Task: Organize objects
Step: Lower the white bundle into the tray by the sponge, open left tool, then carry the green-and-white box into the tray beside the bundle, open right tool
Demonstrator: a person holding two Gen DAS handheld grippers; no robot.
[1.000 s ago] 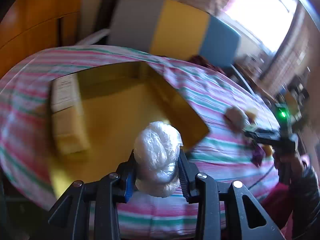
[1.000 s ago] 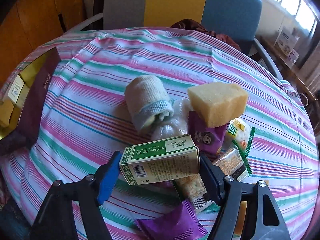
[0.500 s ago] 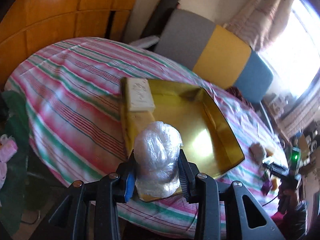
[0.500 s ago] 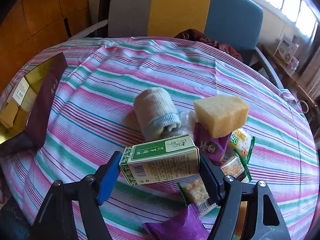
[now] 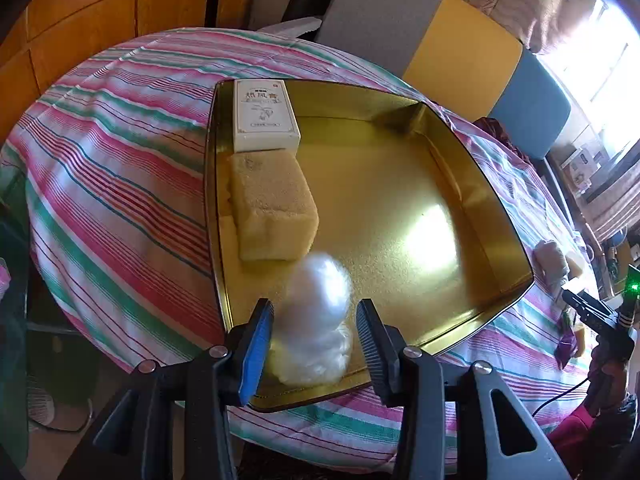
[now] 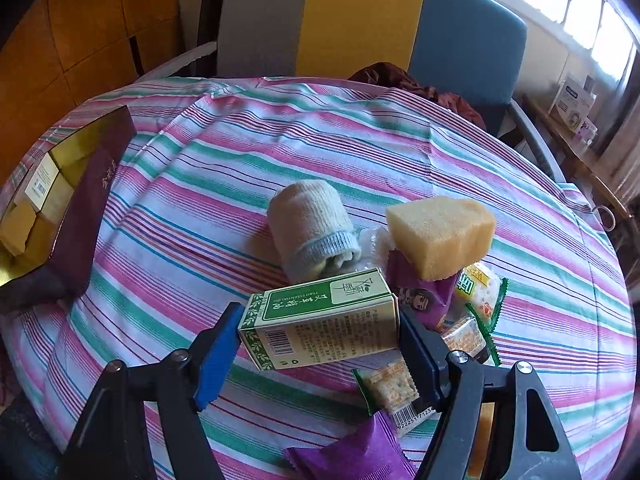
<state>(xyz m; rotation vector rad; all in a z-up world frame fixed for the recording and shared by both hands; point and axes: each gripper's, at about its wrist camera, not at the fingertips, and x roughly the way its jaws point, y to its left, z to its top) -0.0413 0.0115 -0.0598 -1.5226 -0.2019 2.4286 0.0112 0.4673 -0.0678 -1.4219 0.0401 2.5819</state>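
In the left wrist view my left gripper (image 5: 314, 344) is open above the near edge of the gold tray (image 5: 472, 184). The white plastic-wrapped bundle (image 5: 318, 322) is blurred between the spread fingers, free of them, dropping into the tray. A white box (image 5: 265, 114) and a yellow sponge (image 5: 272, 204) lie in the tray's left side. In the right wrist view my right gripper (image 6: 320, 340) is shut on a green and white box (image 6: 320, 322), held above the striped tablecloth (image 6: 248, 152).
Beyond the right gripper lie a rolled sock (image 6: 312, 228), a yellow sponge (image 6: 440, 236) on a purple packet (image 6: 420, 296), cracker packets (image 6: 394, 388) and a purple sachet (image 6: 360, 456). The tray (image 6: 92, 200) sits at far left. A grey, yellow and blue chair (image 6: 360, 16) stands behind the table.
My left gripper has opened and let go of the white bundle, which is falling into the tray. My right gripper still holds the green box, barely moved.
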